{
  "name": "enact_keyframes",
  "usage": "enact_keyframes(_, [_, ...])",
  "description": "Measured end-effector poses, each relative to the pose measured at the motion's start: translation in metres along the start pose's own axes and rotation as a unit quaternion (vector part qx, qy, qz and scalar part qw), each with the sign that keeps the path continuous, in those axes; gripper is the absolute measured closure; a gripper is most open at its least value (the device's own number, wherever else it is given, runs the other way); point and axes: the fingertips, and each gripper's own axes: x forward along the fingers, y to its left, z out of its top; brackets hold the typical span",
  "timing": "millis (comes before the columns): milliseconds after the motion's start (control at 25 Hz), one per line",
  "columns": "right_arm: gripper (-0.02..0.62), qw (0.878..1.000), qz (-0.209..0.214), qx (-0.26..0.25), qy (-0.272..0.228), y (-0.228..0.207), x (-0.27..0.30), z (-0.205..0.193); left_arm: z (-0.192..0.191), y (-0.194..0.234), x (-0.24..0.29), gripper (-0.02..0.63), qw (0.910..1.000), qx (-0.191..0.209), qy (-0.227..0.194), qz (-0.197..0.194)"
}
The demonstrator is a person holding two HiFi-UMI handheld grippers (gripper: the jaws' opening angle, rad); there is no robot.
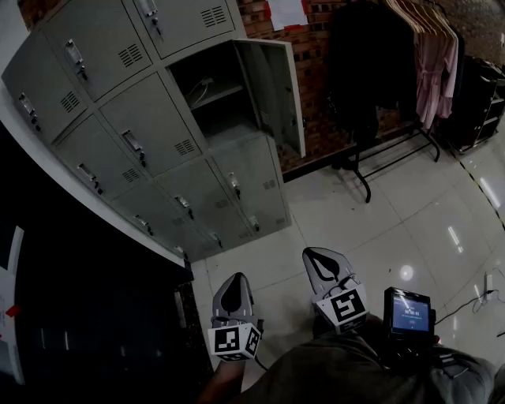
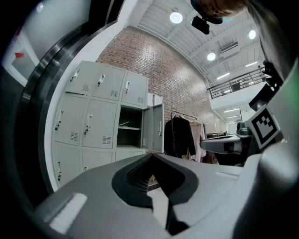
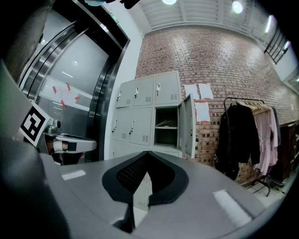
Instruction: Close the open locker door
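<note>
To my far left stands the grey locker bank [image 1: 118, 102] against the brick wall [image 1: 252, 16], every door shut but one. The open compartment [image 1: 209, 99] sits in the upper part of the bank's right column, with a shelf inside. Its locker door [image 1: 272, 91] is swung out wide on the right edge, well apart from both my tools. Lower down, close to my body, my left gripper [image 1: 233, 286] points level toward the lockers, its jaws closed tip to tip with nothing between them. Just beside it my right gripper [image 1: 323, 264] is the same: jaws fully together, holding nothing. Further right a small device with a lit screen [image 1: 408, 312] sits over the glossy tiled floor [image 1: 379, 213], and a clothes rack [image 1: 394, 150] with a dark coat [image 1: 367, 55] and a pink robe [image 1: 432, 63] stands along the wall.
</note>
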Motion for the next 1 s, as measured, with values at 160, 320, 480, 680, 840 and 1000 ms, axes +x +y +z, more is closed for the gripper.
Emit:
enact_keyframes(160, [0.592, 1.0, 0.003, 0.001, -0.001, -0.053, 0.035, 0.006, 0.005, -0.005, 0.06, 0.609, 1.0, 0.004, -0.006, 0.002])
enact_keyframes(320, [0.592, 1.0, 0.008, -0.002, -0.007, -0.1, 0.073, 0.009, 0.012, -0.006, 0.116, 0.609, 0.9999, 0.008, -0.012, 0.009])
enact_keyframes(480, [0.592, 1.0, 0.017, -0.009, -0.012, -0.136, 0.107, 0.011, 0.018, -0.003, 0.161, 0.609, 0.9995, 0.009, -0.021, 0.021])
enact_keyframes(680, [0.592, 1.0, 0.02, -0.01, -0.014, -0.161, 0.144, 0.011, 0.023, 0.015, 0.2, 0.609, 0.9991, 0.011, -0.026, 0.031])
enact_keyframes(840, [0.592, 1.0, 0.019, -0.011, -0.012, -0.168, 0.175, 0.012, 0.026, 0.035, 0.227, 0.609, 0.999, 0.012, -0.031, 0.029])
enact_keyframes(1000, [0.592, 1.0, 0.006, -0.019, -0.011, -0.172, 0.207, 0.011, 0.031, 0.058, 0.253, 0.609, 0.9993, 0.009, -0.032, 0.017])
